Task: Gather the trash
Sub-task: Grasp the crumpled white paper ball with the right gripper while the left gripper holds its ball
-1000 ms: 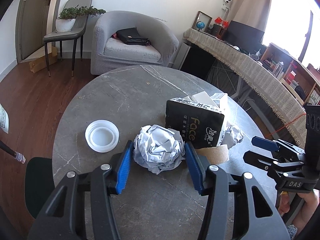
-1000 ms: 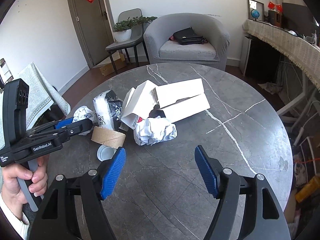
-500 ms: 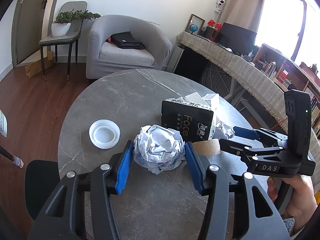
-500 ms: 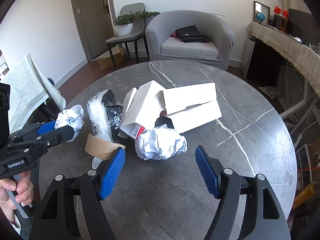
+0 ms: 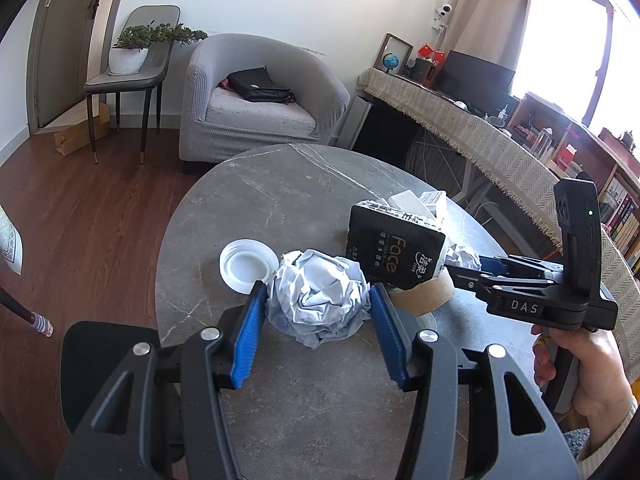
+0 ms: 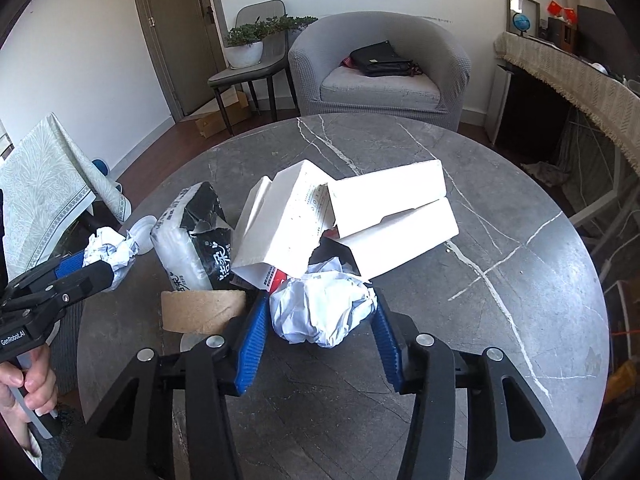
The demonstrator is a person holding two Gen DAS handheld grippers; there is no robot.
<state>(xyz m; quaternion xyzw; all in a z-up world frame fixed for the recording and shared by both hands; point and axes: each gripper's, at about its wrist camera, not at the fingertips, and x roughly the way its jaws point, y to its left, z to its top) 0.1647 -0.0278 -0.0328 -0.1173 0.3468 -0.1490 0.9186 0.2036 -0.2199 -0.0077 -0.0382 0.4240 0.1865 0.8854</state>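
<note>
My left gripper [image 5: 319, 294] is shut on a crumpled white paper ball [image 5: 318, 304] just above the grey marble table [image 5: 260, 200]. The right wrist view shows that gripper [image 6: 86, 270] and its ball [image 6: 110, 248] at the table's left edge. My right gripper [image 6: 320, 300] is closing on a second paper ball [image 6: 324, 306], and both blue pads touch its sides. This ball lies on the table against white cardboard boxes [image 6: 360, 216]. The left wrist view shows the right gripper [image 5: 468, 266] around that second ball [image 5: 464, 256], held by a person's hand [image 5: 576, 364].
A black tissue pack [image 6: 200, 240] and a brown cardboard roll [image 6: 202, 310] sit between the two grippers. A white plastic lid [image 5: 248, 266] lies beside the left ball. Beyond the table [image 6: 520, 280] stand a grey armchair [image 6: 380, 68] and a chair with a potted plant [image 6: 248, 48].
The right gripper has moved forward over the second paper ball and its jaws have narrowed onto it. The left gripper, still holding its ball, has shifted slightly toward the tissue pack.
</note>
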